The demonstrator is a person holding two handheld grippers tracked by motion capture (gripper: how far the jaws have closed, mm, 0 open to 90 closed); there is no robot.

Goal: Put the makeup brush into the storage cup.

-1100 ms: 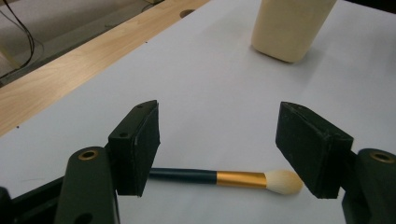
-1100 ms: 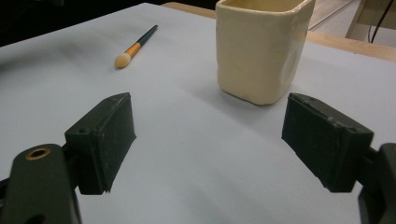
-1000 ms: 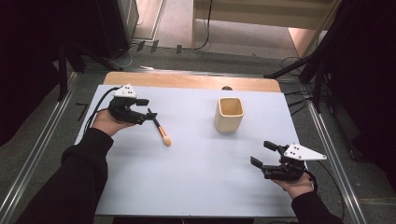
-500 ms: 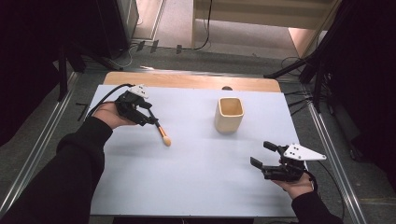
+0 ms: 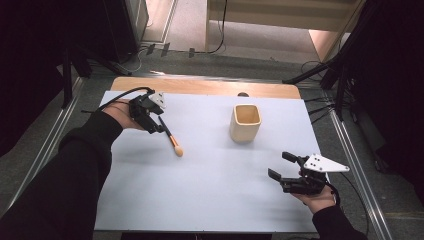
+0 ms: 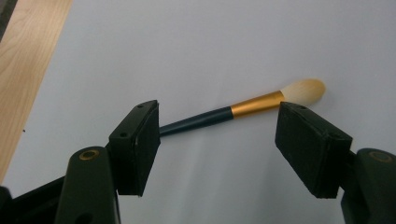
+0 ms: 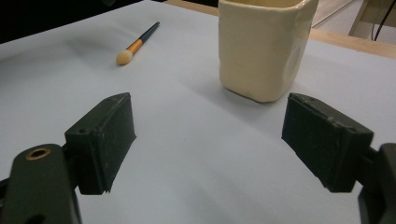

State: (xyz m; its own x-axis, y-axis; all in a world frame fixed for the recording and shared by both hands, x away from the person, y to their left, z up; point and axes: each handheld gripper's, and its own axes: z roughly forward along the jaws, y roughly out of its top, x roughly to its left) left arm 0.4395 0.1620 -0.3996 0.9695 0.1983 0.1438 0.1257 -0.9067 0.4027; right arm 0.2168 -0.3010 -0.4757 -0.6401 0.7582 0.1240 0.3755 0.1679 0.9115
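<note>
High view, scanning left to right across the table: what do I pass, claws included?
Left claw, open at the brush's handle end → dark-handled makeup brush with gold ferrule and pale tip → cream square-sided ceramic cup → right claw, open over the white table cover.

Both sleeves [image 5: 75, 170] black, long. Left gripper [image 5: 159, 126] black, grey three-cornered plate on top, black cable looping off its back. Right gripper [image 5: 281, 166] black, same grey plate with small dark holes. Jaws: flat black rectangular pads, brass-coloured ring at each base.
</note>
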